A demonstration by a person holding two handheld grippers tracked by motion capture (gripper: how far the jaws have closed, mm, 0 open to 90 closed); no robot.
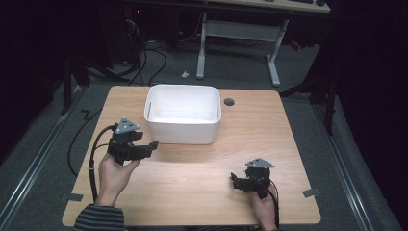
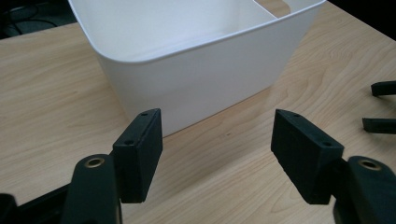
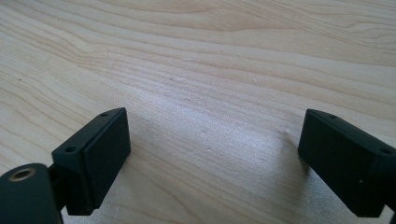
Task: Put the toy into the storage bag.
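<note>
A white, empty plastic bin (image 1: 183, 113) stands on the far middle of the wooden table (image 1: 202, 183). My left gripper (image 1: 152, 145) hovers just in front of the bin's near left corner, pointing right along its front wall. In the left gripper view its jaws (image 2: 217, 128) stand open with nothing between them, and the bin (image 2: 196, 74) rises close ahead. My right gripper (image 1: 234, 181) rests low near the table's front right. Its jaws (image 3: 212, 133) are open over bare wood (image 3: 210, 56). The right gripper's jaw tips (image 2: 380, 107) appear at the right edge of the left gripper view.
A round cable hole (image 1: 229, 101) sits in the table just right of the bin. Beyond the table stand a white desk frame (image 1: 238, 48) and loose floor cables (image 1: 144, 57). Grey tape tabs (image 1: 312, 192) mark the table's near corners.
</note>
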